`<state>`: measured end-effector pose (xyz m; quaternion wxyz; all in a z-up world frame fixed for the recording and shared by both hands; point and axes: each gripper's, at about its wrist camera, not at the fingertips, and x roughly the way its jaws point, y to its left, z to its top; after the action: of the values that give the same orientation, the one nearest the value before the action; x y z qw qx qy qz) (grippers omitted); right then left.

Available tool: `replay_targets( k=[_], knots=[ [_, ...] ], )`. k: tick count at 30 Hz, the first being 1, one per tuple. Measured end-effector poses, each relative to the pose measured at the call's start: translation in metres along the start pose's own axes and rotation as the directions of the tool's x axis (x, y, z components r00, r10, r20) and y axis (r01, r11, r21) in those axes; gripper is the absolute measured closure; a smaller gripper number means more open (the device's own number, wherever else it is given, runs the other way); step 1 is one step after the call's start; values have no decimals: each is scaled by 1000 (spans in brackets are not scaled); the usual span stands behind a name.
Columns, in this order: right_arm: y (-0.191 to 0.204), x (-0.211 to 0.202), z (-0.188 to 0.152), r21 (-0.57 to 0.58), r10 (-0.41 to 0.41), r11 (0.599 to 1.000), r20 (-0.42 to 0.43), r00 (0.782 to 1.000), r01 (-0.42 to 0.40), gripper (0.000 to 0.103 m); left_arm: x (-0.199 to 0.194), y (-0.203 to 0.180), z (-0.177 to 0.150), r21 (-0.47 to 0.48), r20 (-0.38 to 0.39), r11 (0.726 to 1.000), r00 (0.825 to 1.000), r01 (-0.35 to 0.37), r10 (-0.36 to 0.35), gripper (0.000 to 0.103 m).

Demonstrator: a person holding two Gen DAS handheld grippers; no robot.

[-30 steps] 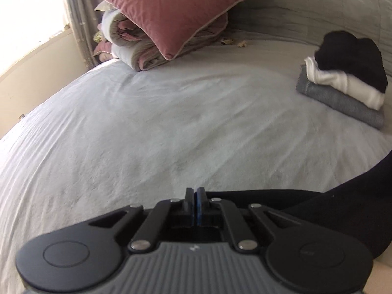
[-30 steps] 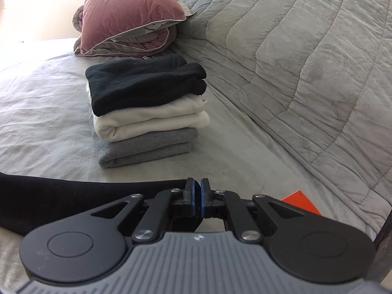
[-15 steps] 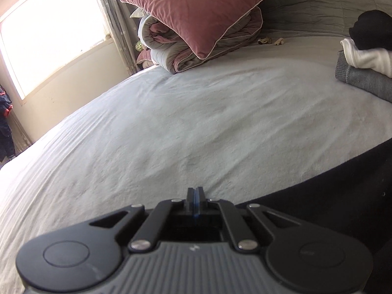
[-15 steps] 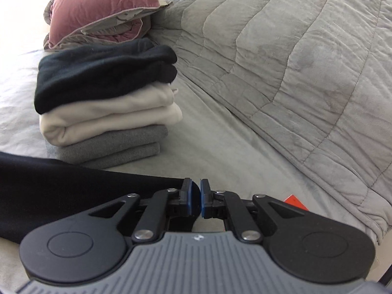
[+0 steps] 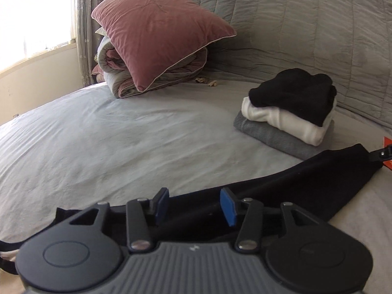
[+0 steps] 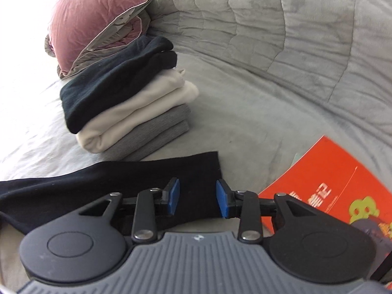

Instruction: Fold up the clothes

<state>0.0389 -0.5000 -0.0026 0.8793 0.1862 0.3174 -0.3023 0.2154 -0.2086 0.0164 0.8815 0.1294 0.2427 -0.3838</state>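
Both your claws stand released: the left claw (image 5: 194,205) and the right claw (image 6: 197,199) each hover low with pads apart over opposite ends of the black garment (image 6: 103,183), which lies stretched as a long strip on the bed (image 5: 98,142), apparently part-folded and needing further folds. Beyond it, the stack of three folded clothes (image 5: 289,107) appears finished.
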Motion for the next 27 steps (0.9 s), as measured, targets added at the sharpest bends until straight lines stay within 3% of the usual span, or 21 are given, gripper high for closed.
replay_targets(
  k=[4,10,14,19,20,21,22,23,27],
  knots=[
    [1,-6,-8,64,98,993,-48,994,-94,65,-1,-35,-11,32,-21,993,994,112,-111,45],
    [-13,-3,-18,211,221,959,-131,967,-190,64,14,-79,-33,104,-101,973,976,205,-195,44],
    [-29,4,-21,337,280,916,-151,948,-217,64,23,-92,-36,107,-105,975,977,194,-183,44],
    [-41,16,-21,470,321,850,-103,941,-239,64,35,-99,-31,72,-107,984,982,162,-153,46],
    [-42,19,-21,492,326,836,-88,941,-244,64,37,-101,-30,68,-108,985,983,157,-149,49],
    [-42,22,-20,502,326,829,-77,942,-246,69,38,-103,-29,65,-109,985,982,159,-152,64],
    [-41,25,-18,497,316,834,-73,946,-240,79,38,-104,-27,51,-113,985,981,167,-160,78],
    [-40,25,-17,486,292,845,-66,954,-224,98,37,-103,-24,19,-119,984,977,179,-175,97],
    [-33,8,-11,416,219,888,-6,976,-197,98,34,-97,-23,-125,-96,965,965,232,-245,97]
  ],
)
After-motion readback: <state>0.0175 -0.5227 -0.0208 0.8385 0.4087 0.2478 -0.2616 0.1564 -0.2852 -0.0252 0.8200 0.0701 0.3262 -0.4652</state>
